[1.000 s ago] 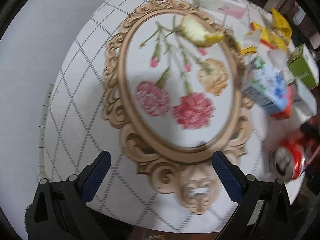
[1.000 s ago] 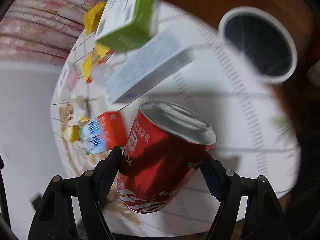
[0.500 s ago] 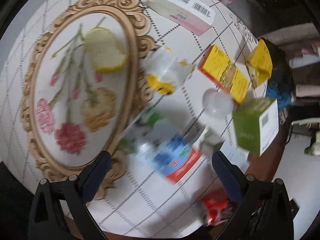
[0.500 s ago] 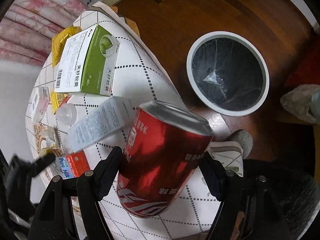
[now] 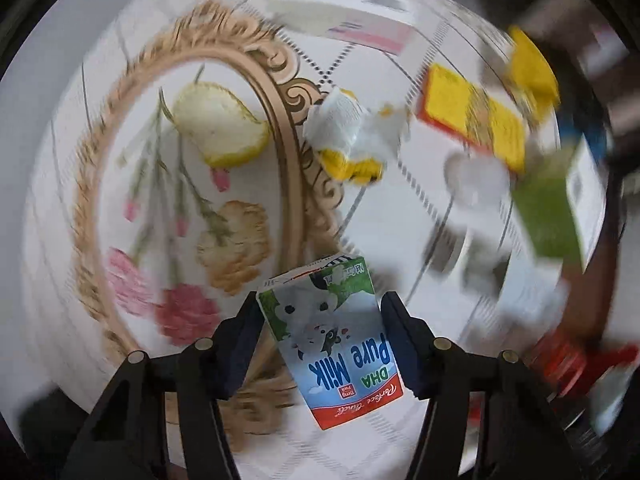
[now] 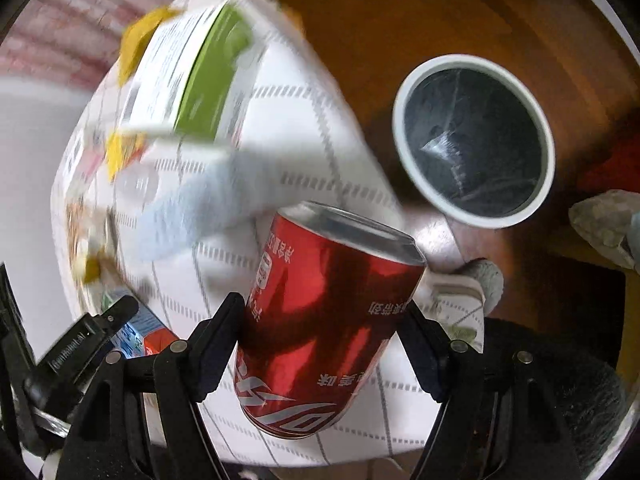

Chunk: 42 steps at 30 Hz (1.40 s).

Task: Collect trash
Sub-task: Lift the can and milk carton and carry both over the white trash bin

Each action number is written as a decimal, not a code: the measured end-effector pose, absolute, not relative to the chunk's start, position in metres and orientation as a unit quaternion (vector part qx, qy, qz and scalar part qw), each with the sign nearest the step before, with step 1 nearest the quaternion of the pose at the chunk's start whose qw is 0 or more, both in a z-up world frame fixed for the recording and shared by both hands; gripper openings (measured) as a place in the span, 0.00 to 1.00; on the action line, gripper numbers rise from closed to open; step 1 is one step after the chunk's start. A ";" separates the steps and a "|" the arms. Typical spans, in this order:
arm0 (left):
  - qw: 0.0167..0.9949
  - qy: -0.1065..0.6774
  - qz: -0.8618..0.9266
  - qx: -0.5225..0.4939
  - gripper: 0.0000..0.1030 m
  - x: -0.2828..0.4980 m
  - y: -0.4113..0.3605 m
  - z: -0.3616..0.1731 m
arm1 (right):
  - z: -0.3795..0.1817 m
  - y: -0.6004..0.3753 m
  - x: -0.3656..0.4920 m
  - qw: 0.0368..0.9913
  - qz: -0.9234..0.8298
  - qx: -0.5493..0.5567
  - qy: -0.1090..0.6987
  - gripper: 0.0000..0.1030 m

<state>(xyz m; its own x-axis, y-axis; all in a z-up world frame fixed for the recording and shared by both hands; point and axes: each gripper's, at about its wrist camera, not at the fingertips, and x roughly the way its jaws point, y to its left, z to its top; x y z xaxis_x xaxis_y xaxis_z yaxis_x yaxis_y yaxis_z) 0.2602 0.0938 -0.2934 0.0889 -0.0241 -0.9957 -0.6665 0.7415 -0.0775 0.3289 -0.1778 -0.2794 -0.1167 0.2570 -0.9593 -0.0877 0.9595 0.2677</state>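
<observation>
In the left wrist view a small milk carton printed "DHA Pure Milk" sits sharp between the blue pads of my left gripper, which is shut on it above the blurred table. In the right wrist view my right gripper is shut on a red soda can, held tilted over the table's edge. A white-rimmed bin with a dark liner stands on the floor to the upper right of the can. The left gripper's body and the carton show at the lower left of that view.
On the round table with its floral cloth lie a fruit peel, a crumpled wrapper, a yellow box, a green box and a pink-white box. A slipper shows by the table on the wooden floor.
My left gripper went from open over the floral cloth, swung right toward the boxes, and has closed on the milk carton. The right gripper kept the can and shifted slightly near the bin.
</observation>
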 end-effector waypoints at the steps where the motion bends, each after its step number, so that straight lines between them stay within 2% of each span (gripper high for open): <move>1: 0.693 0.639 0.226 -0.246 0.55 0.253 0.086 -0.289 | -0.280 -0.176 0.324 0.659 0.139 0.048 0.738 0.75; 5: 0.700 0.661 0.194 -0.187 0.55 0.227 0.069 -0.283 | -0.280 -0.163 0.308 0.654 0.162 0.009 0.739 0.75; 8: 0.695 0.664 0.189 -0.200 0.55 0.211 0.066 -0.289 | -0.280 -0.156 0.305 0.659 0.157 -0.002 0.736 0.76; 16: 0.700 0.647 0.216 -0.208 0.56 0.247 0.057 -0.296 | -0.292 -0.163 0.302 0.637 0.135 0.047 0.758 0.77; 24: 0.708 0.637 0.223 -0.208 0.55 0.201 0.062 -0.301 | -0.290 -0.165 0.285 0.647 0.136 0.066 0.747 0.77; 27: 0.713 0.632 0.225 -0.203 0.49 0.202 0.060 -0.302 | -0.285 -0.164 0.280 0.659 0.138 0.068 0.737 0.71; 37: 0.729 0.620 0.235 -0.172 0.47 0.191 0.038 -0.267 | -0.275 -0.164 0.272 0.687 0.160 0.047 0.707 0.69; 42: 0.751 0.600 0.234 -0.149 0.47 0.175 0.014 -0.221 | -0.258 -0.176 0.272 0.703 0.178 0.052 0.687 0.69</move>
<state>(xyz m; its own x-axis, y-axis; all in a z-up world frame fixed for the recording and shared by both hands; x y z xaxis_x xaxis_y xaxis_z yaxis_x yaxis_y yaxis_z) 0.1750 0.0144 -0.2213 0.1714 0.1727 -0.9700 -0.5295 0.8464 0.0571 0.2724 -0.1756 -0.2585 -0.0056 0.3212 -0.9470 -0.1783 0.9315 0.3170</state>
